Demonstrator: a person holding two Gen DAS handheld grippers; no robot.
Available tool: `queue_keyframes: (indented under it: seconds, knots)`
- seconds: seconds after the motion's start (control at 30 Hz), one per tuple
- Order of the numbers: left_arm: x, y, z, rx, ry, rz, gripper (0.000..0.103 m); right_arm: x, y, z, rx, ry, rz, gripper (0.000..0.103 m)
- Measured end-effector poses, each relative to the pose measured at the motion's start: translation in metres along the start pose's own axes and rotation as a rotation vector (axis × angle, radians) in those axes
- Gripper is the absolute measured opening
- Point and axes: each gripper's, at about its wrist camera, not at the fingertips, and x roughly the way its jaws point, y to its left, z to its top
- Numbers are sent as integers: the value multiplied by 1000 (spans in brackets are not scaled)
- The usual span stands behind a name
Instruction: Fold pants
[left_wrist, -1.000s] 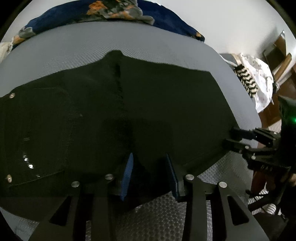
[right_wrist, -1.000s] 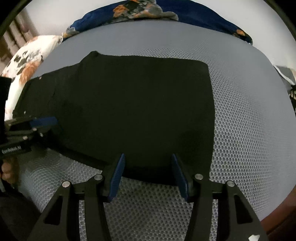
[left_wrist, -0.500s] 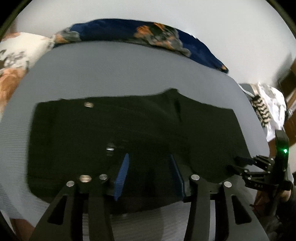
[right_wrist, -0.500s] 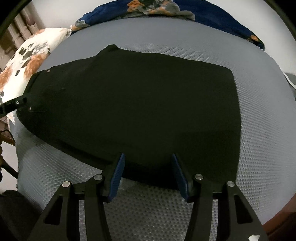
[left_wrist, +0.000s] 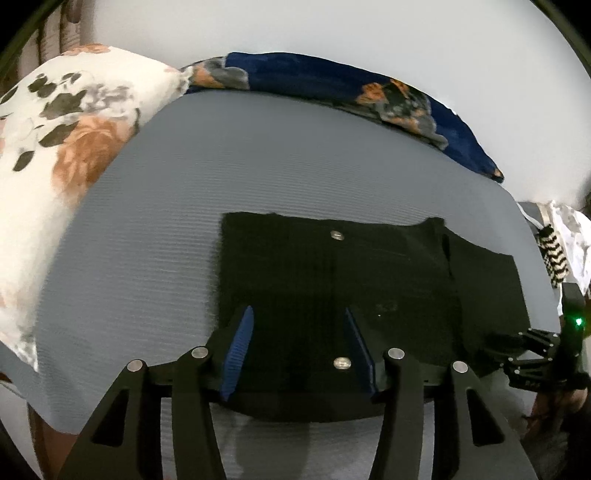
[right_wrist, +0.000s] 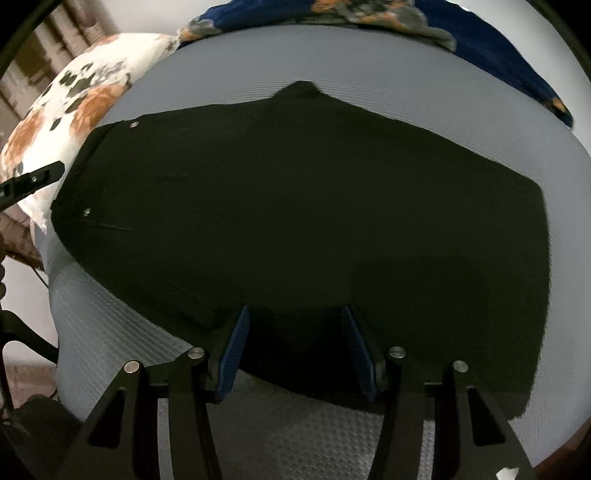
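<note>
Black pants (left_wrist: 351, 288) lie flat on the grey bed (left_wrist: 155, 229), folded into a broad dark slab with metal rivets showing. In the right wrist view the pants (right_wrist: 295, 206) fill most of the bed. My left gripper (left_wrist: 299, 321) is open, its blue pads over the waist end near the front edge. My right gripper (right_wrist: 295, 317) is open over the pants' near edge. The right gripper also shows at the right edge of the left wrist view (left_wrist: 517, 343). The left gripper's tip shows at the left of the right wrist view (right_wrist: 33, 181).
A white floral pillow (left_wrist: 55, 147) lies at the left of the bed. A navy floral blanket (left_wrist: 369, 96) runs along the far edge by the white wall. Patterned clothes (left_wrist: 557, 243) are piled past the bed's right edge. The bed's front edge is close below both grippers.
My left gripper has swung left along the pants toward the waist end, bringing the pillow into view. The right gripper has moved slightly nearer the pants. Both stay open.
</note>
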Motion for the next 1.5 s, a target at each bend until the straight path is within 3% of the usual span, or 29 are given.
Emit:
queue_keyframes:
  seconds: [0.1,0.4,0.63,1.03,1.27,1.5]
  knots:
    - [1,17,3,-28,7,-12,56,4,9,10,-15,6,19,49]
    - [32,82,4,-209,125,-209,58,-9,5,39,82,-48,92,49]
    - [61,107,1,-274,210,-413,58,-15,-4,56,153,-75,45,50]
    - [83,112,2,-285,223,-608,58,-5,5,82,144,-27,-29,51]
    - [90,115,6,-306,249,-678,58,1,19,101,131,-39,-23,52]
    - [101,98,16,-289,253,-676,57,1,21,98,134,-53,1,53]
